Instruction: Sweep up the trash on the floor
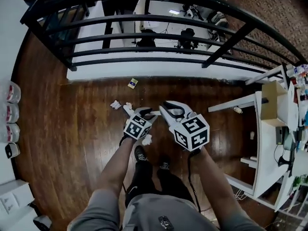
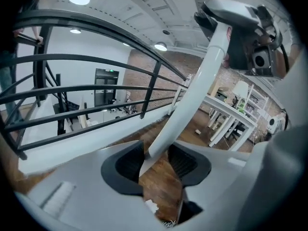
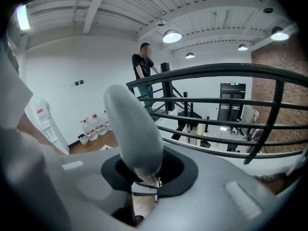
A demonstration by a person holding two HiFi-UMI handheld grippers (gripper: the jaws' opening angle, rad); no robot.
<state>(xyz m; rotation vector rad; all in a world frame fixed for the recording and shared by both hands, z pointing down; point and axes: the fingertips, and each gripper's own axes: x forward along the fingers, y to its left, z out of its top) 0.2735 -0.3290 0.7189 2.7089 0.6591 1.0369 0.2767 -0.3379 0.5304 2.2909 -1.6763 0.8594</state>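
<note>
I stand on a dark wooden floor (image 1: 72, 129). Crumpled white paper scraps (image 1: 115, 104) lie just ahead of my grippers, and a small yellow packet (image 1: 133, 83) lies near the railing's base. Another white scrap (image 1: 147, 139) lies by my left shoe and shows below the jaws as a white scrap (image 2: 151, 206). My left gripper (image 1: 144, 112) (image 2: 156, 165) is shut on a white handle (image 2: 192, 95) that rises toward the right gripper (image 2: 255, 47). My right gripper (image 1: 169, 110) (image 3: 144, 170) is shut on a rounded grey-white handle end (image 3: 134, 129). The tool's lower end is hidden.
A black metal railing (image 1: 144, 32) runs across the far edge, above a lower floor. White desks and shelving (image 1: 269, 129) stand at the right. Water bottles (image 1: 10, 109) line the left wall. A person (image 3: 144, 66) stands by the railing. A black cable (image 1: 192, 177) hangs by my right leg.
</note>
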